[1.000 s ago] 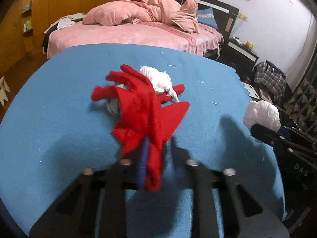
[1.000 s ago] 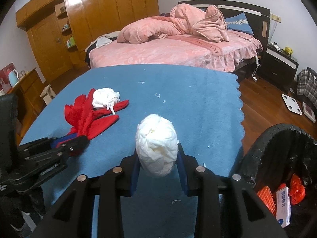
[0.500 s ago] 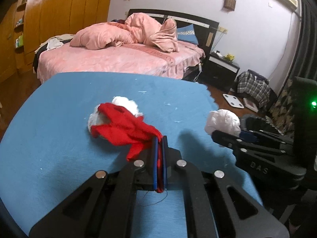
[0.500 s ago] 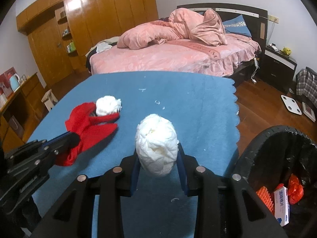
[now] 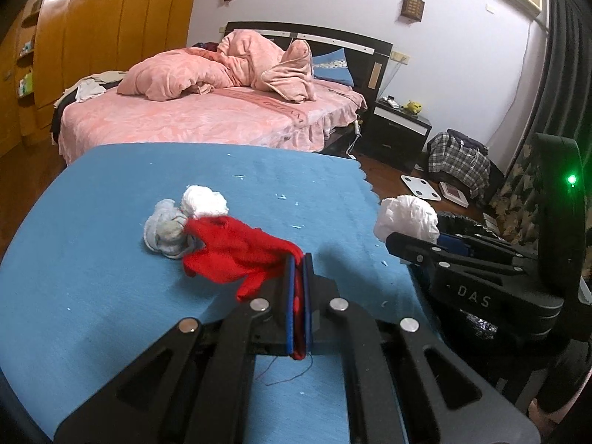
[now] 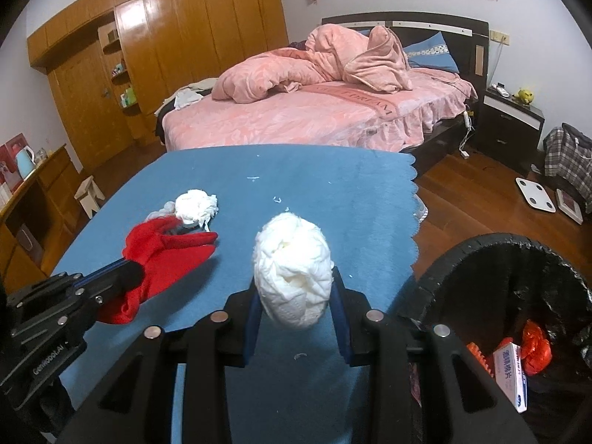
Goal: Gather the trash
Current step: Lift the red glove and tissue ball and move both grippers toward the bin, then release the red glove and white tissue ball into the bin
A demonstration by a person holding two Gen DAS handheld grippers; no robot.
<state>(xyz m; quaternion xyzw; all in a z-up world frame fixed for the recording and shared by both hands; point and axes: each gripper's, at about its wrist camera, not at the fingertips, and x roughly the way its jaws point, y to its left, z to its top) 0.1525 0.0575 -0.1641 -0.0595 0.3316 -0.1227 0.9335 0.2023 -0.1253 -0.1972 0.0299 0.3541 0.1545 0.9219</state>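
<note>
- The left gripper [image 5: 298, 259] has its fingers [image 5: 289, 296] pressed together on a fold of the red cloth [image 5: 236, 255]; the cloth hangs out ahead of the tips toward 10 o'clock, its far end draped just above the desk [image 5: 92, 244].
- In the right wrist view the same red cloth sits at 9 o'clock of the picture's centre, bunched at the left gripper's tips.
- The right gripper [image 6: 296, 288] has its fingers clamped on a white paper wad [image 6: 294, 277], one blue pad on each side, the wad upright and clear of the blue surface.
- A second white wad [image 5: 203, 201] lies on the desk at 11 o'clock from the left gripper, touching a crumpled grey rag [image 5: 166, 233] just beside it; the red cloth's edge overlaps both.
- Small white scraps are scattered over the blue desk cover.
- A black-lined trash bin [image 6: 477, 255] stands off the desk's edge at 4 o'clock in the right wrist view, holding an orange wrapper [image 6: 536, 347], a small white and blue box [image 6: 512, 373] and an orange ridged piece.
- A pink bed [image 6: 333, 111] fills the background at 12 o'clock, wooden wardrobes at 10 o'clock.
</note>
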